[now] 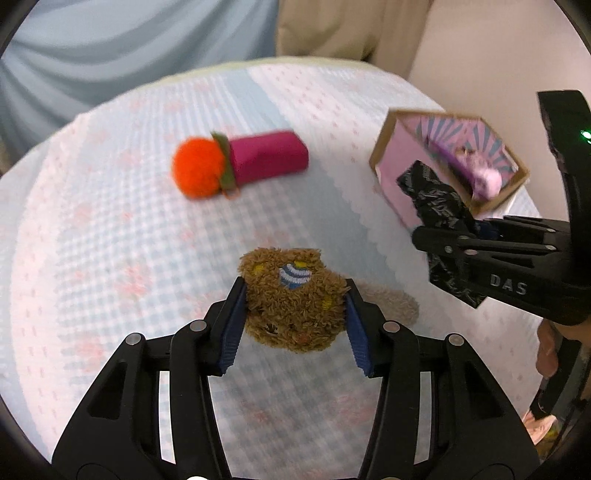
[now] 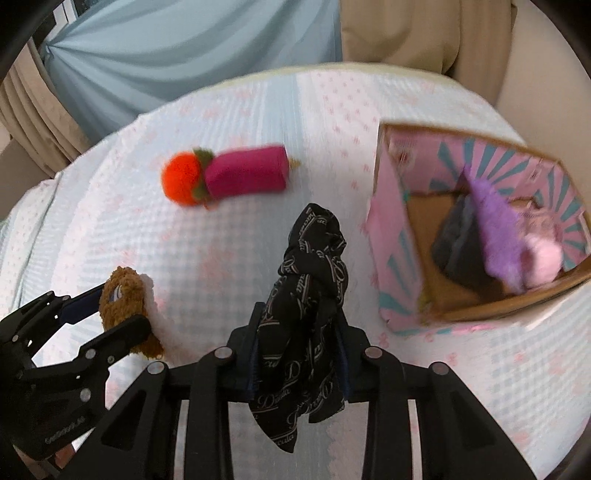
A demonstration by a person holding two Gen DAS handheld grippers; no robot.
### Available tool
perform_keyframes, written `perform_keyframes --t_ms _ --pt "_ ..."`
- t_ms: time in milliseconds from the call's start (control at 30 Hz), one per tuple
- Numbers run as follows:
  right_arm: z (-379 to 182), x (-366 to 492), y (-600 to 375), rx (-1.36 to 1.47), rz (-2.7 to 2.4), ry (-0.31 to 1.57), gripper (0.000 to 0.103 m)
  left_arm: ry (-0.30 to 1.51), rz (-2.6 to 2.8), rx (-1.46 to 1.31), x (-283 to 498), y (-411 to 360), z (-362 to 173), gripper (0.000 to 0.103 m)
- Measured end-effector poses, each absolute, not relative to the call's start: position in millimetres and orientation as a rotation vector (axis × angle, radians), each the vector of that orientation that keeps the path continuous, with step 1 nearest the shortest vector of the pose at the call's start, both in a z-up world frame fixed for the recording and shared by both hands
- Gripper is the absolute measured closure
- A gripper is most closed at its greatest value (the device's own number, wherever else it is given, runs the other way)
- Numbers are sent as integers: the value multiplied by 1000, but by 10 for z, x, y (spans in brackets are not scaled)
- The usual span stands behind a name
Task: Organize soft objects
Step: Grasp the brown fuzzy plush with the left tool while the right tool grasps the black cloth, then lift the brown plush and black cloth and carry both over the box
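- Soft objects, partly sorted: purple plush (image 2: 496,236) and dark cloth lie in pink box (image 2: 391,258), ahead-right of right tongs (image 2: 299,325).
- Right tongs clenched on black scarf (image 2: 310,280); left tongs (image 1: 295,314) clenched on brown plush (image 1: 291,306).
- Left to do: orange-magenta toy (image 1: 236,166) on the bed (image 1: 110,258), well ahead of both.

Pale blue checked bedspread (image 2: 258,122) in front; light blue curtain (image 2: 177,48), beige curtain (image 2: 413,33), cream wall (image 1: 480,55) behind.
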State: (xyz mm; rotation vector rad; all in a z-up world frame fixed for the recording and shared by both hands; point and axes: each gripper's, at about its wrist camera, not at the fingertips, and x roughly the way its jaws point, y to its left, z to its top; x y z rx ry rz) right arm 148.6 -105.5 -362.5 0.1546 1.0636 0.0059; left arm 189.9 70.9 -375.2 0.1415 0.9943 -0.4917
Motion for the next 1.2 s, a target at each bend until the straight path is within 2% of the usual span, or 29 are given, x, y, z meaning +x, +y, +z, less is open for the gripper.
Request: perform_keyframes --t_ms 467,733,967,1200 --pt "-1972 1177 -1328 136 73 912 73 892 -340 37 1802 472 -2204 57" --pt "-1224 965 -1888 100 97 834 73 822 -273 -6 1654 -55 -1459 57" --pt "-1042 929 -2613 84 85 808 73 792 -261 -31 1548 -774 -1251 57" --pt "-1173 1037 -3328 79 42 848 73 835 -271 -68 1627 -1464 -1423 57"
